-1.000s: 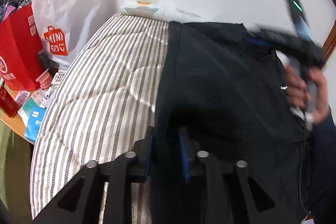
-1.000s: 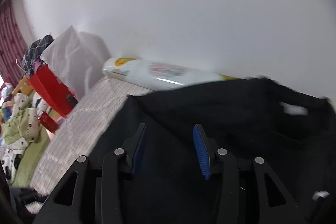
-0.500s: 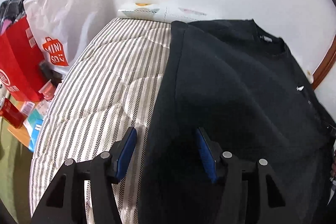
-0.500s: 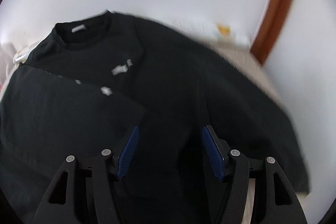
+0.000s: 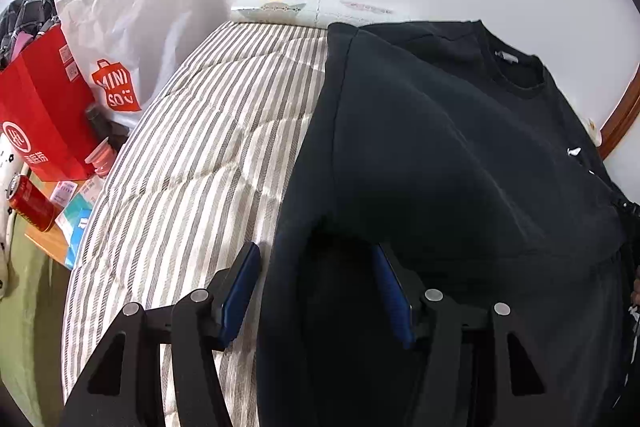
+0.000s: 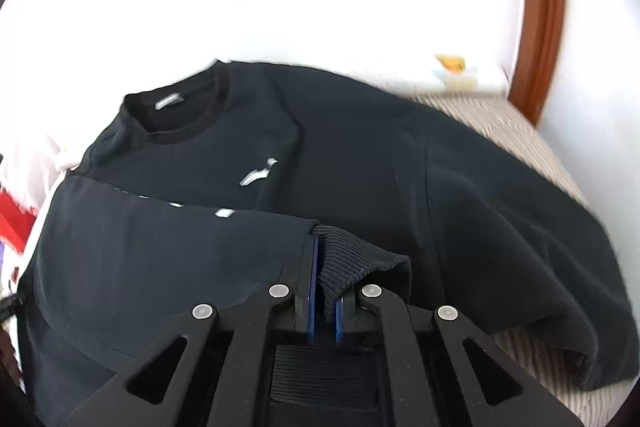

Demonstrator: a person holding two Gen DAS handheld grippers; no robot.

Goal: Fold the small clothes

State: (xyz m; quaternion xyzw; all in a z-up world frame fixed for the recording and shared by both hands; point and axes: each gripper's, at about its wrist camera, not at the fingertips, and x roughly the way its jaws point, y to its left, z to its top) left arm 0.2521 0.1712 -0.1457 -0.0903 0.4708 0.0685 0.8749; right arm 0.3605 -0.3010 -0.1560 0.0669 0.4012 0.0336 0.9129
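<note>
A black sweatshirt (image 5: 440, 147) lies flat on the striped mattress (image 5: 200, 167), collar (image 5: 516, 75) toward the wall. My left gripper (image 5: 316, 255) is open and hangs over the garment's left side edge; the edge runs between its fingers and the pads do not press it. In the right wrist view the same sweatshirt (image 6: 360, 155) shows one sleeve (image 6: 160, 247) folded across the chest. My right gripper (image 6: 326, 267) is shut on that sleeve's ribbed cuff (image 6: 360, 259), which bunches up over the blue pads.
Left of the mattress stand a white Miniso bag (image 5: 120, 27), a red paper bag (image 5: 40, 115) and a red can (image 5: 30, 203) on a small cluttered table. A white printed pack (image 5: 300, 7) lies along the wall. A curved wooden frame (image 6: 540, 7) rises at the right.
The right gripper swung across the sweatshirt to its other side, opened wider on the way, then shut on the sleeve cuff. The left gripper's jaws spread wider and stayed in place.
</note>
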